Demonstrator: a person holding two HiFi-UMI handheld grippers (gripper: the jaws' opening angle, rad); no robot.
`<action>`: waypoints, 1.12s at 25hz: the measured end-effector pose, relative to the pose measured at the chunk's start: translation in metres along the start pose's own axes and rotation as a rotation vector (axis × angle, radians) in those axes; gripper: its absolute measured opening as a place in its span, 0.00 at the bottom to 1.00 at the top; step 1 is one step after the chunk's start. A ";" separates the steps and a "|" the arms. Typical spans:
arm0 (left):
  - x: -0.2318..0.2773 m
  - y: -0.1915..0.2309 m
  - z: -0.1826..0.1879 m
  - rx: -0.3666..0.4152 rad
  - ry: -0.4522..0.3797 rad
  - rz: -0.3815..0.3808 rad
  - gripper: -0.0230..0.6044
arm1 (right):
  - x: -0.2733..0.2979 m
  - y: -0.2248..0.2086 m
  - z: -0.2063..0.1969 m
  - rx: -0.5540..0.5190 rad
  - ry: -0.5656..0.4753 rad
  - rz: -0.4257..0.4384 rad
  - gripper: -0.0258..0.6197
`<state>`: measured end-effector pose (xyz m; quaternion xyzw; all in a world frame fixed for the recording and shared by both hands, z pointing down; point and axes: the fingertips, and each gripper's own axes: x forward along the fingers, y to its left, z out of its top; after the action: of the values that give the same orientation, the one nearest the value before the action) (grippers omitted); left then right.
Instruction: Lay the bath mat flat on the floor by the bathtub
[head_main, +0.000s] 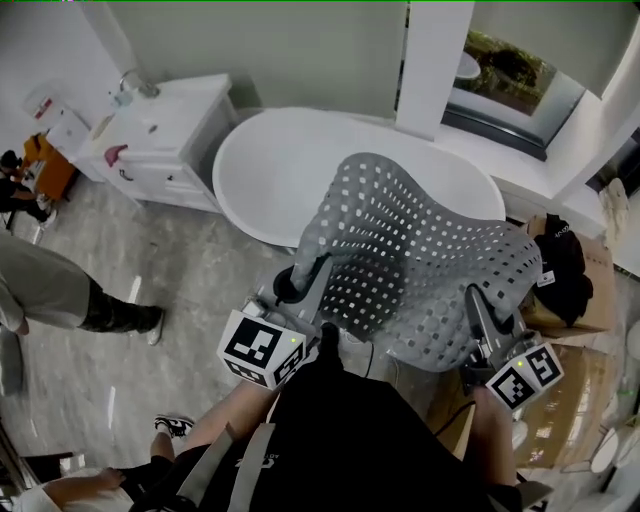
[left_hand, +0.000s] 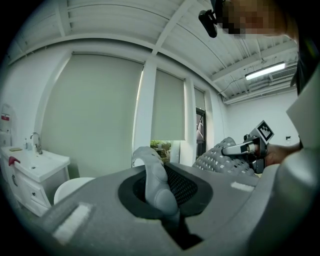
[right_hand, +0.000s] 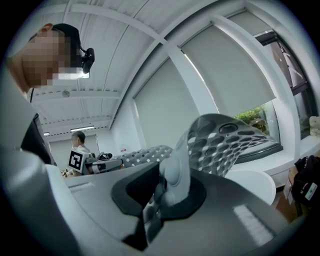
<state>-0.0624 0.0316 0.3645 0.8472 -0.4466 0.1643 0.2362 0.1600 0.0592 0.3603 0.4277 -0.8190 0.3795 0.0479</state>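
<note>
I have both grippers clamped on the grey bath mat (head_main: 420, 270), which hangs in the air rather than lying on the floor (head_main: 190, 270).

My left gripper (left_hand: 156, 186) has its jaws pinched together on one near corner of the perforated mat. My right gripper (right_hand: 169, 181) pinches the other near corner the same way. The sheet spans the gap between the two and arches upward ahead of both. The white bathtub (head_main: 270, 170) lies ahead of and below the grippers, partly hidden behind the raised mat. A white vanity (head_main: 165, 135) stands off to the left of my left gripper, and a cardboard box (head_main: 590, 290) sits just right of my right gripper.
</note>
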 end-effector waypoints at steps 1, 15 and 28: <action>-0.018 -0.008 0.005 0.002 -0.010 -0.017 0.08 | -0.016 0.018 0.000 -0.005 -0.009 -0.016 0.07; 0.029 0.057 -0.032 0.070 -0.035 -0.051 0.08 | 0.053 -0.022 -0.033 -0.004 -0.065 -0.037 0.08; 0.091 0.098 -0.052 0.050 -0.031 0.023 0.08 | 0.129 -0.074 -0.027 -0.019 -0.035 0.035 0.08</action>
<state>-0.0982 -0.0500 0.4771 0.8501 -0.4558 0.1650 0.2060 0.1266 -0.0342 0.4740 0.4195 -0.8307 0.3648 0.0308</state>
